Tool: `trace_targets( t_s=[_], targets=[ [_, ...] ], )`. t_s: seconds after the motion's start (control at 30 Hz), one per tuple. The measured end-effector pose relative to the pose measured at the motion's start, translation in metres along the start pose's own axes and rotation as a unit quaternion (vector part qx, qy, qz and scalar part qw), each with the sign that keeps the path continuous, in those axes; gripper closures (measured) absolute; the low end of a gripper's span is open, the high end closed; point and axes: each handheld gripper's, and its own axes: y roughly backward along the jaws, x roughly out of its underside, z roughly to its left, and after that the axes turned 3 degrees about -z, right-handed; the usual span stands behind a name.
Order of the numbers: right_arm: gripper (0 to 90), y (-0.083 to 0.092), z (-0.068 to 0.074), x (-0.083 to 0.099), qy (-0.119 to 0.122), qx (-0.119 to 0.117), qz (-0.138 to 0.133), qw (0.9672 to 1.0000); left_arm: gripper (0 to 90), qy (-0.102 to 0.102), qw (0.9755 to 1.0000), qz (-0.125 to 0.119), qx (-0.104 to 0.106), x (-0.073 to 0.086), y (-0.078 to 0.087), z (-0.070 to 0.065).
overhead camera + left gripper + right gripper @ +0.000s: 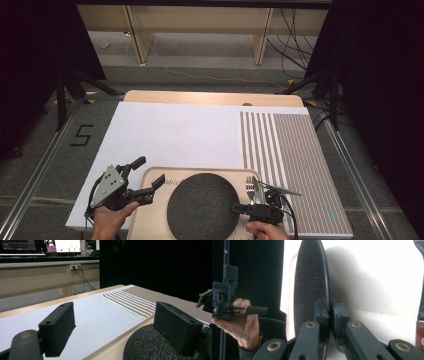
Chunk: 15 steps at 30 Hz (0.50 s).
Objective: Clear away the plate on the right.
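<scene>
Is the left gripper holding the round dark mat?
No, the left gripper has its fingers spread wide with nothing between them, while the right gripper pinches the mat at its edge.

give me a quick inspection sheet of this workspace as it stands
surface: white board with a striped brown placemat on a wooden table
job's things: round dark grey felt mat on a light wooden tray
clutter: metal fork beside the mat
grippers: right gripper shut on the mat's rim; left gripper open, jaws apart
cables: black cable trails from the right gripper; more cables on the floor
surroundings: black curtains, wooden bench
</scene>
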Motion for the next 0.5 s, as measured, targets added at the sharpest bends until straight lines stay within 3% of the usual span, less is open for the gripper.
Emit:
trace_targets(
  t_s=[0.33, 0.5],
  targets=[
    [85.3, -0.0022, 0.0025, 0.001, 0.011, 0.013, 0.002, 0.9999, 16.7, -0.002, 1.0, 0.0, 0.0, 0.0002, 0.0, -0.0004],
    [81.1, -0.0024, 0.0039, 0.0007, 0.045, 0.033, 0.013, 0.9984, 16.7, -0.001, 1.0, 0.001, 0.001, 0.0003, 0.0, -0.0003]
  ],
)
